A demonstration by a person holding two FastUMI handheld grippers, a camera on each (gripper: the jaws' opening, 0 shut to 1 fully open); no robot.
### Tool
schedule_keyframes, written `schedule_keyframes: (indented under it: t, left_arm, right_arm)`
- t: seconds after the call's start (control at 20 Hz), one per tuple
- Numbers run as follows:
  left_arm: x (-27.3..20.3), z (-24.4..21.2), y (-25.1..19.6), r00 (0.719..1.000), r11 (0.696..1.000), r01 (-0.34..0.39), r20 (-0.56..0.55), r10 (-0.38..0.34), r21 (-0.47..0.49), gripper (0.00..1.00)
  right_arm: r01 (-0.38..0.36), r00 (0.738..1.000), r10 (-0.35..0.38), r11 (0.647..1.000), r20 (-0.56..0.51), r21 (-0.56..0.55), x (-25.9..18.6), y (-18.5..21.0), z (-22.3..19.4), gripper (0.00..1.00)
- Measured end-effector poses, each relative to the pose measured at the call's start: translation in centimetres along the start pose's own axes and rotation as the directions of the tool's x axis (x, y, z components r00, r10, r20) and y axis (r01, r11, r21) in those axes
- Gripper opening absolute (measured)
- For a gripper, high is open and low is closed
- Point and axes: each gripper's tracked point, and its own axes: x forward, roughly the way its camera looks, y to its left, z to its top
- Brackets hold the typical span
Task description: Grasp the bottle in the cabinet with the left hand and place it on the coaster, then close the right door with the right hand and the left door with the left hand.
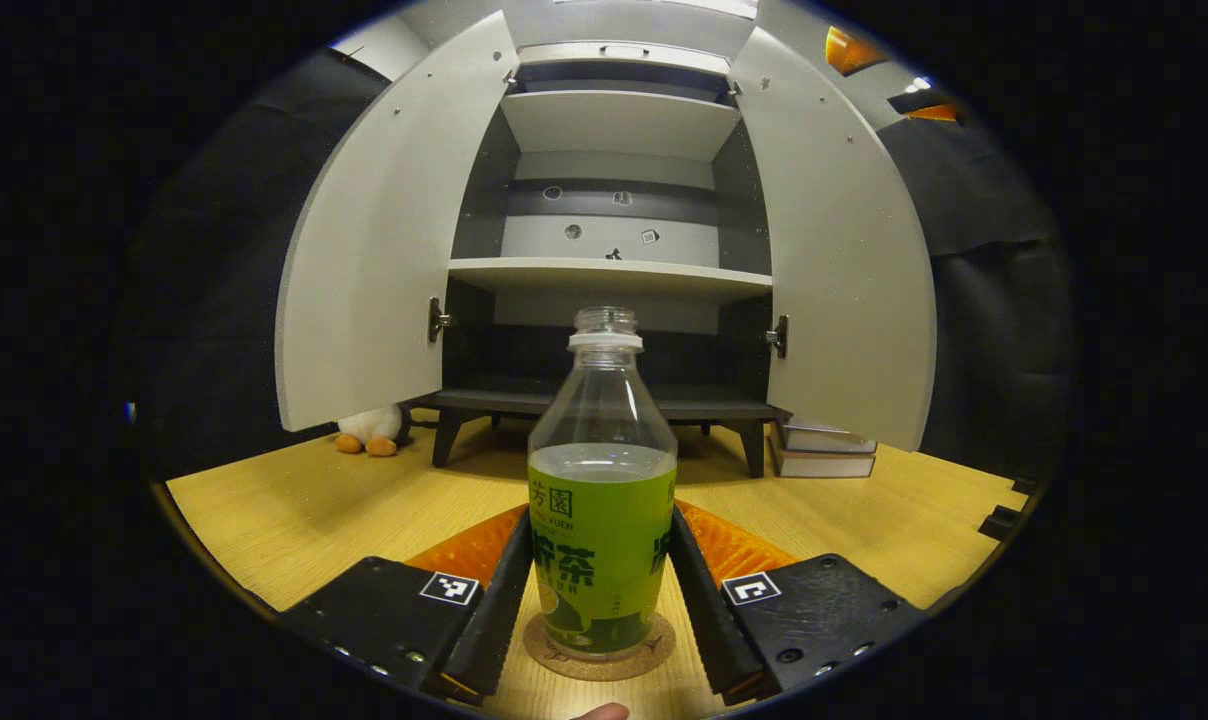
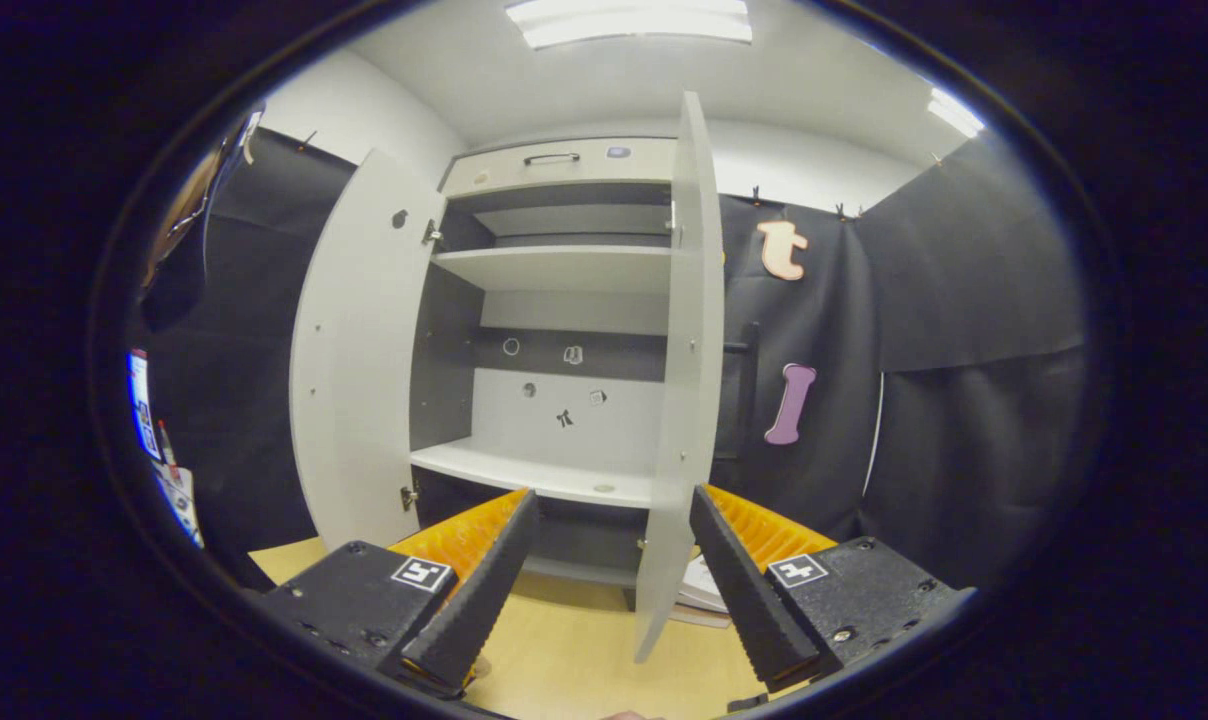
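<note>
The left gripper grips the clear green-labelled bottle, fingers pressed against its sides, upright on the round cork coaster. The right gripper gapes empty near the grey right door edge; beyond, the cabinet stands open.

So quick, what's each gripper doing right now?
Left gripper: fingers against the bottle, which stands on the coaster.
Right gripper: open, holding nothing.
</note>
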Motion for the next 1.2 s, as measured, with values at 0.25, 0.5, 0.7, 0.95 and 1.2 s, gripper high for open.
schedule_keyframes:
  t: [0.25, 0.5, 0.7, 0.95, 1.2]
  left_arm:
    - [-0.5, -0.5, -1.0, 0.999, 0.999, 0.048, 0.003, -0.048, 0.003, 0.76]
    - [-1.1, 0.4, -1.3, 0.996, 0.996, 0.087, -0.004, -0.087, 0.033, 0.96]
    - [-1.8, 3.6, -0.6, 0.995, 0.995, 0.096, 0.016, -0.096, 0.022, 0.96]
    - [-3.2, 9.9, -0.4, 0.991, 0.992, 0.125, 0.05, -0.125, 0.007, 0.96]
    - [-4.6, 17.6, -0.7, 0.985, 0.988, 0.151, 0.089, -0.148, -0.036, 0.95]
  right_arm:
    - [-0.001, 1.0, 0.001, 1.0, 0.001, 0.029, -0.5, 0.2, 0.1, 1.0]
    - [0.021, 1.0, -0.021, 0.996, -0.006, 0.083, -0.7, -1.2, -0.7, 1.0]
    - [0.044, 0.999, -0.045, 0.991, 0.008, 0.129, -1.3, -2.5, -1.4, 1.0]
    - [0.095, 0.995, -0.101, 0.982, 0.025, 0.163, -2.3, -5.0, -2.0, 1.0]
    - [0.155, 0.985, -0.167, 0.971, 0.052, 0.182, -2.9, -6.8, -3.1, 1.0]
